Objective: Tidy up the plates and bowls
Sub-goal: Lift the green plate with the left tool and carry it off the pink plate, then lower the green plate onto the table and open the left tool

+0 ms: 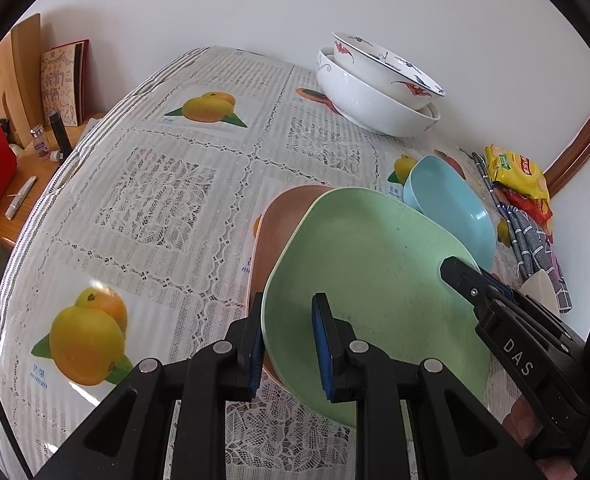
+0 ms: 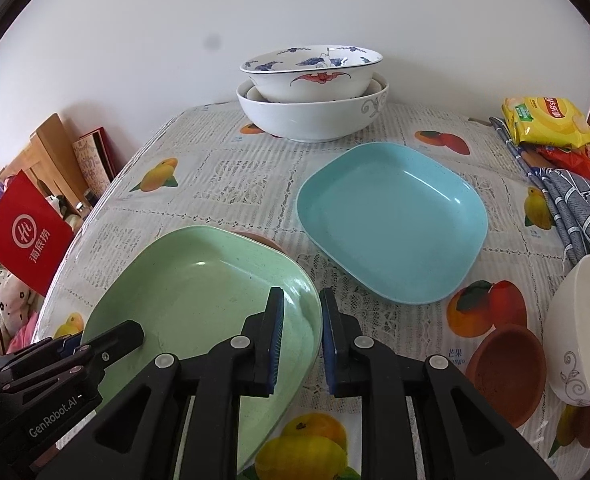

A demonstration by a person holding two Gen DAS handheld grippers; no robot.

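Note:
A green plate (image 1: 371, 280) rests on a brown plate (image 1: 279, 224) near the table's front; it also shows in the right wrist view (image 2: 199, 292). My left gripper (image 1: 289, 344) straddles the green plate's left rim and is shut on it. My right gripper (image 2: 301, 344) straddles its right rim, jaws closed on it; in the left wrist view (image 1: 461, 276) only one finger shows. A blue plate (image 2: 391, 220) lies to the right. Two stacked patterned white bowls (image 2: 315, 92) stand at the back.
A white bowl (image 2: 583, 332) and a brown bowl (image 2: 507, 372) sit at the right. Snack packets (image 2: 547, 124) and a grey cloth (image 2: 575, 208) lie at the far right. A red bag (image 2: 27, 236) stands beyond the table's left edge.

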